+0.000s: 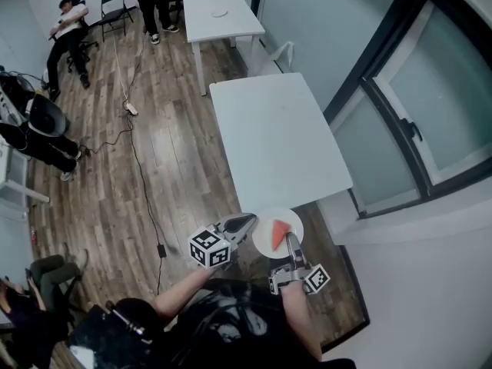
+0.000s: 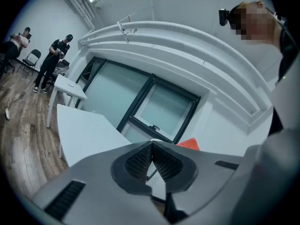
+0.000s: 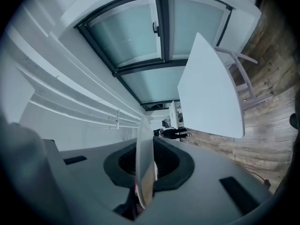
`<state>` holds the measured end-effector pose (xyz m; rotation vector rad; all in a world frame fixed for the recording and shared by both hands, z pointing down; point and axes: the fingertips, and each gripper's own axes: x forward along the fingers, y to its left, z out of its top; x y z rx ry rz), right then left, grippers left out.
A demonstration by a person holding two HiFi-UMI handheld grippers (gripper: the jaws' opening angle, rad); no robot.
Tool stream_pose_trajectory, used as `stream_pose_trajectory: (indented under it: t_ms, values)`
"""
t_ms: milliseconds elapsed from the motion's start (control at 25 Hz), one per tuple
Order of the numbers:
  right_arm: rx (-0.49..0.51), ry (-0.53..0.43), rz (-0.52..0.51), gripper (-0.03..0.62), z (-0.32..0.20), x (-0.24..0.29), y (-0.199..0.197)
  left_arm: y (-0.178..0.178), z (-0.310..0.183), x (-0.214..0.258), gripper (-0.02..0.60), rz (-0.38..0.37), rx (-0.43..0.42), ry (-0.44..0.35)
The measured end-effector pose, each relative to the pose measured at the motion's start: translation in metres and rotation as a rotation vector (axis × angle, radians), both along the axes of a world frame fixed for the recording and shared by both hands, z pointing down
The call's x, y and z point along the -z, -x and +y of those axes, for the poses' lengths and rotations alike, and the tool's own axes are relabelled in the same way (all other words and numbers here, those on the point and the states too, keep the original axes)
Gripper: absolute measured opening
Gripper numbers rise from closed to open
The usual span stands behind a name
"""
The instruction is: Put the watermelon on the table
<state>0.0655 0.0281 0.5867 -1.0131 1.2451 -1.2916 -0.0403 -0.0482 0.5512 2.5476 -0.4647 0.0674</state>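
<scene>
A red watermelon slice (image 1: 280, 233) lies on a small white plate (image 1: 290, 220), carried in the air just off the near end of the long white table (image 1: 277, 141). My left gripper (image 1: 247, 223) is shut on the plate's left rim. My right gripper (image 1: 292, 241) is shut on its near rim. In the right gripper view the plate (image 3: 144, 158) stands edge-on between the pads, with the table (image 3: 208, 88) ahead. In the left gripper view the pads of the left gripper (image 2: 151, 161) meet on the thin rim, and the watermelon (image 2: 190, 144) peeks over the jaws.
A second white table (image 1: 221, 14) stands farther off, with a white frame (image 1: 280, 52) between the two tables. A window wall (image 1: 415, 121) runs along the right. People sit and stand at the far left by folding chairs (image 1: 114, 6). A cable (image 1: 142, 167) crosses the wooden floor.
</scene>
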Motion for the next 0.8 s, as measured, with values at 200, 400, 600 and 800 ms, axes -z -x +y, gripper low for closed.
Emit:
stream_pose_trajectory:
  t_ms: [200, 400, 600, 800]
  values:
    - [-0.044, 0.032, 0.001, 0.031, -0.015, -0.011, -0.023, -0.023, -0.022, -0.002, 0.005, -0.012, -0.03, 0.015]
    - [-0.073, 0.042, -0.008, 0.031, -0.043, -0.021, -0.053, -0.044, -0.055, -0.015, 0.005, -0.023, -0.001, 0.051]
    - [-0.045, 0.049, -0.033, 0.031, -0.084, -0.028, -0.088, -0.085, -0.091, -0.022, 0.005, -0.029, 0.033, 0.06]
    - [-0.046, -0.013, 0.0, 0.031, -0.132, -0.019, -0.153, -0.149, -0.137, -0.022, 0.005, -0.052, 0.01, 0.047]
